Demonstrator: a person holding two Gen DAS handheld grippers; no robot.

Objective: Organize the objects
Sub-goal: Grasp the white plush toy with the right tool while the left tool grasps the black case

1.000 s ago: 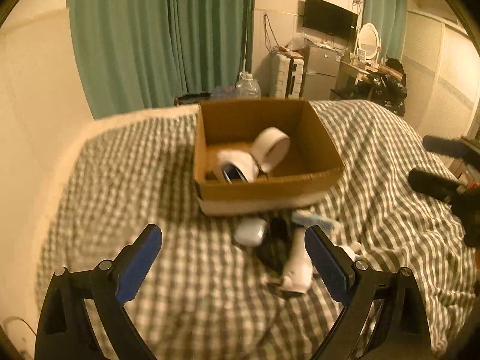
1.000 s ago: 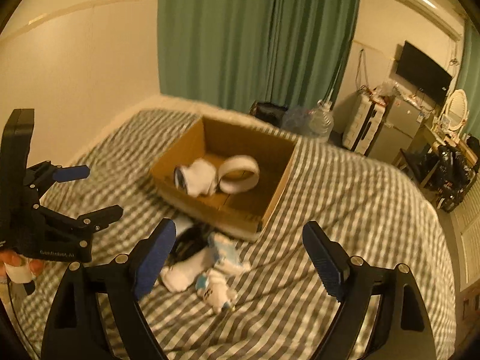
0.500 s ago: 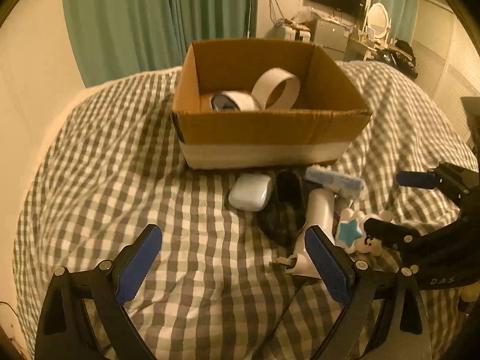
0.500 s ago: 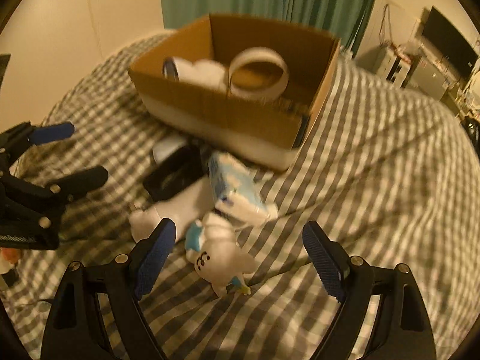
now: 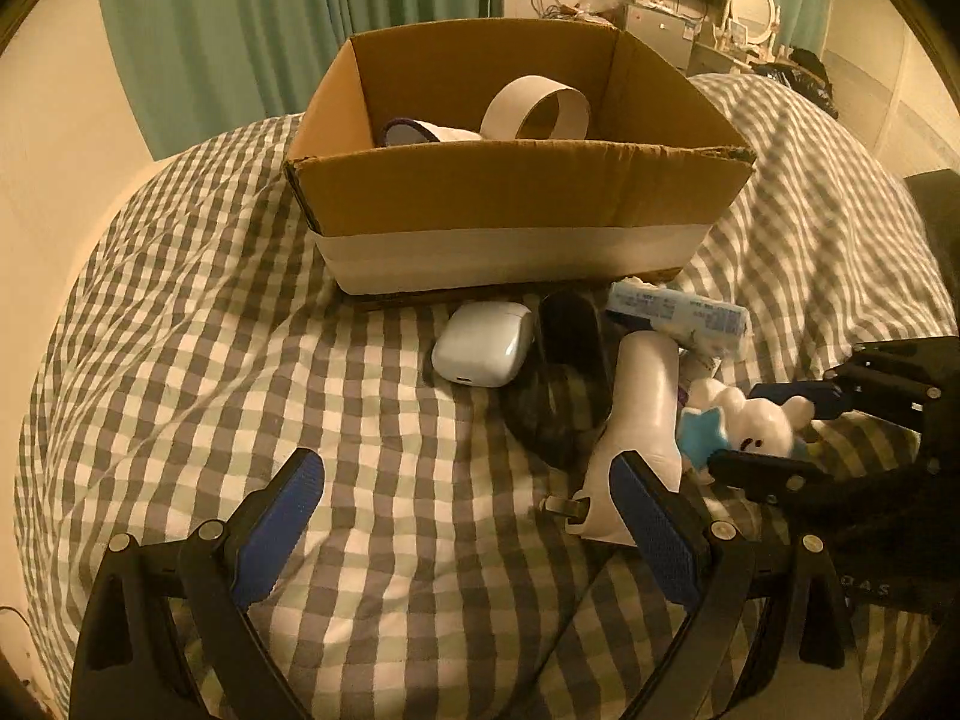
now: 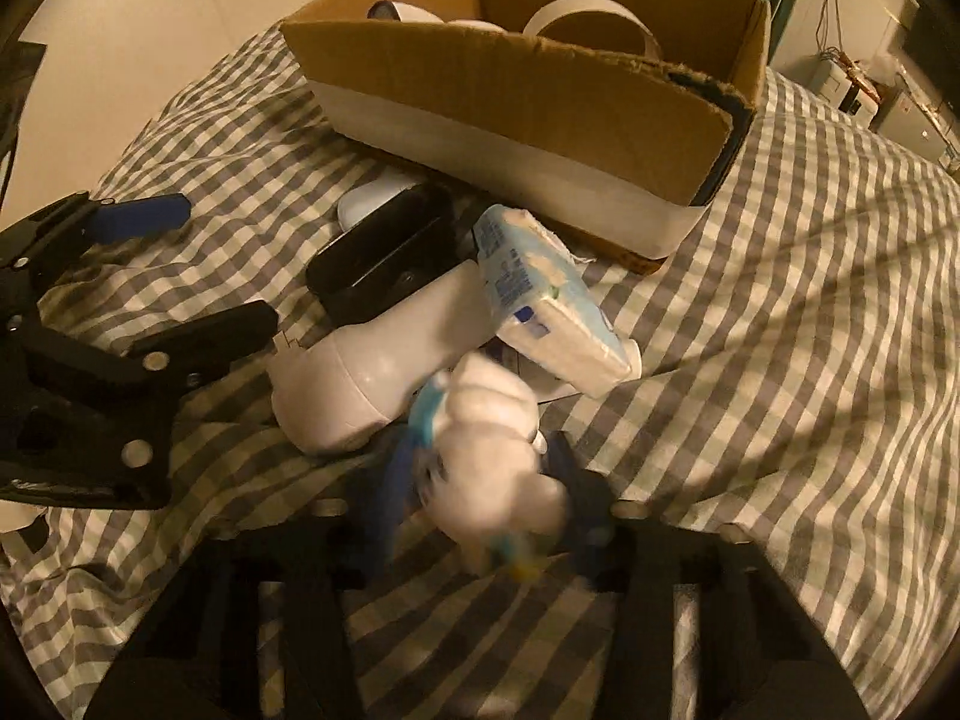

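Centrally, a cardboard box (image 5: 516, 198) is sitting on the checked bedspread (image 5: 240, 360), holding a white tape ring (image 5: 537, 114) and a white rolled item (image 5: 420, 133). Just in front of the box, a cluster is lying together: a white earbud case (image 5: 483, 343), a black case (image 5: 567, 354) touching it, a white bottle (image 5: 639, 420) on its side, and a tissue pack (image 5: 678, 315) resting across the bottle's far end. The right gripper (image 6: 480, 480) is closing its fingers around the white plush toy (image 6: 492, 450); blur is hiding whether the pads are touching it. The left gripper (image 5: 468, 534) is hovering low over the bedspread, jaws spread wide and gripping nothing, its right finger (image 5: 651, 525) overlapping the bottle's base.
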